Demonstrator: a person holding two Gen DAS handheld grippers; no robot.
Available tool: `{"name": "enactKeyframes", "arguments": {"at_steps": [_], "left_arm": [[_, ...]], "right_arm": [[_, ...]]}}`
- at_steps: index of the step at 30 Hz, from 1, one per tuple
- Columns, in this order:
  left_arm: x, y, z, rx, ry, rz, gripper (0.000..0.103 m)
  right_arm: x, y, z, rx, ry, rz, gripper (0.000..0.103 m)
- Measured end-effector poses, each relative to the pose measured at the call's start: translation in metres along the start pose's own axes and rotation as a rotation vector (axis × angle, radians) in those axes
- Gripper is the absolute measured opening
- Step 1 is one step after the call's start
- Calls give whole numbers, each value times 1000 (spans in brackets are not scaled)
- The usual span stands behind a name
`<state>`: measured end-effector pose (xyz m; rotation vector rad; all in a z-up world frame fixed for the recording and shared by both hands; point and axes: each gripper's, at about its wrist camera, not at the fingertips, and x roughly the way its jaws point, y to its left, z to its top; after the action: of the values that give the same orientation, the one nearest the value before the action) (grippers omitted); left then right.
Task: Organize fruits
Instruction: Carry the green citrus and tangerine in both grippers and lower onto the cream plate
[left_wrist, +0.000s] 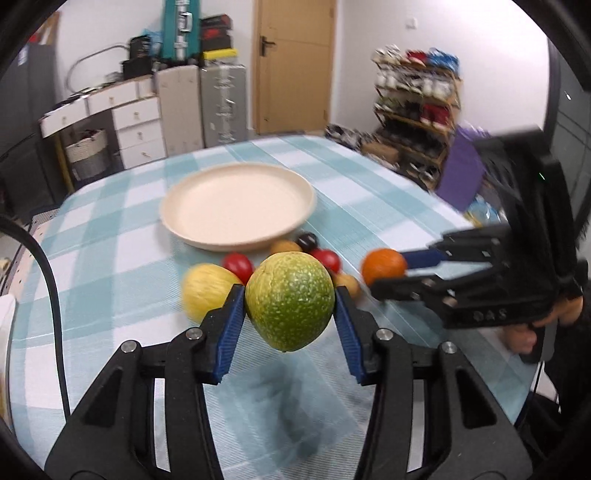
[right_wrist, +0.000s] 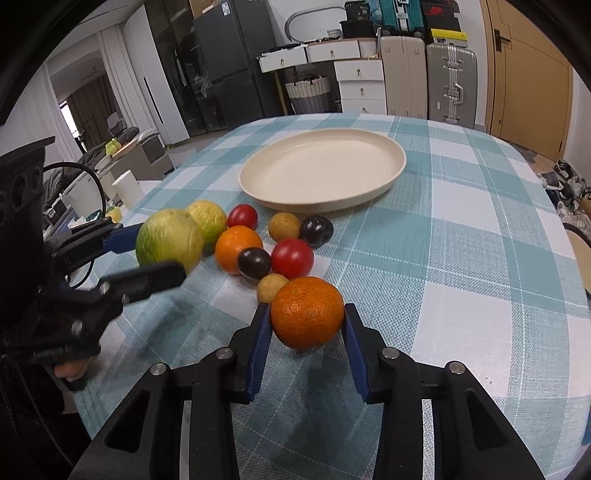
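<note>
Now I am in the pick-up step: my left gripper (left_wrist: 290, 306) grips the green fruit (left_wrist: 290, 301), lifted off the worktop (left_wrist: 369, 192); my right gripper (right_wrist: 307, 319) closes on an orange (right_wrist: 307, 312) that rests there. Next, I carry both to the empty plate (right_wrist: 397, 168).

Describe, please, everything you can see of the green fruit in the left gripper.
The green fruit is roundish, tapering to a point at the bottom, with mottled yellow-green, speckled skin. The left gripper clamps it between blue pads on either side. It hangs clear above the checked tablecloth, its shadow below, near the other fruits.
</note>
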<state>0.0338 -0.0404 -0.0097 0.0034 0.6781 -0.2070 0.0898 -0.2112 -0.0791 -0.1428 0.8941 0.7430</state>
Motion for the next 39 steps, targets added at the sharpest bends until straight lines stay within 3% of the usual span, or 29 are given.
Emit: {"name": "enactKeyframes", "arguments": {"at_steps": [10, 28, 39], "left_arm": [[-22, 37, 22, -57, -123, 132, 45], [2, 53, 51, -93, -113, 149, 45], [43, 62, 77, -104, -89, 117, 45]], "right_arm": [[-23, 7, 17, 20, -135, 36, 39], [-11, -4, 51, 52, -175, 8, 39], [8, -14, 76, 72, -175, -21, 39]]}}
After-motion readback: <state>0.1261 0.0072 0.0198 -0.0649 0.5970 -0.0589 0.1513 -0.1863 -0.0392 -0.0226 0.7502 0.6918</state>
